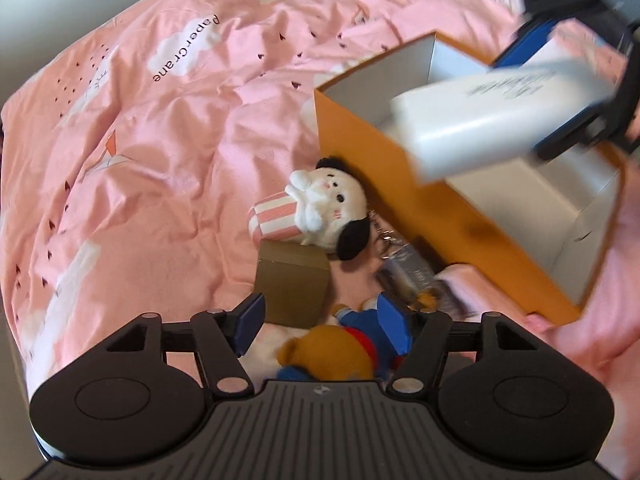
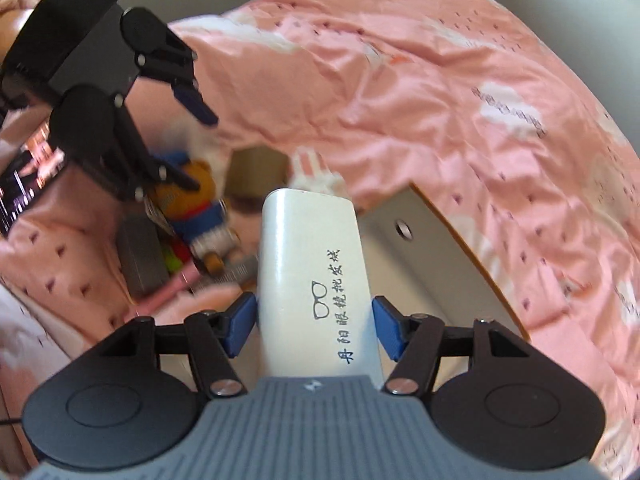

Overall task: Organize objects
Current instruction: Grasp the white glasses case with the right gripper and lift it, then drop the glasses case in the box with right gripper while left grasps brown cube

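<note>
Glasses case [image 2: 312,280] — clamped in right hand-held gripper [image 2: 314,326] | above orange box [image 1: 400,184] (blurred)

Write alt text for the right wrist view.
The right tongs grip a white glasses case above an open orange box on pink bedding. Left of it, the open left tongs hover over a bear toy.
</note>
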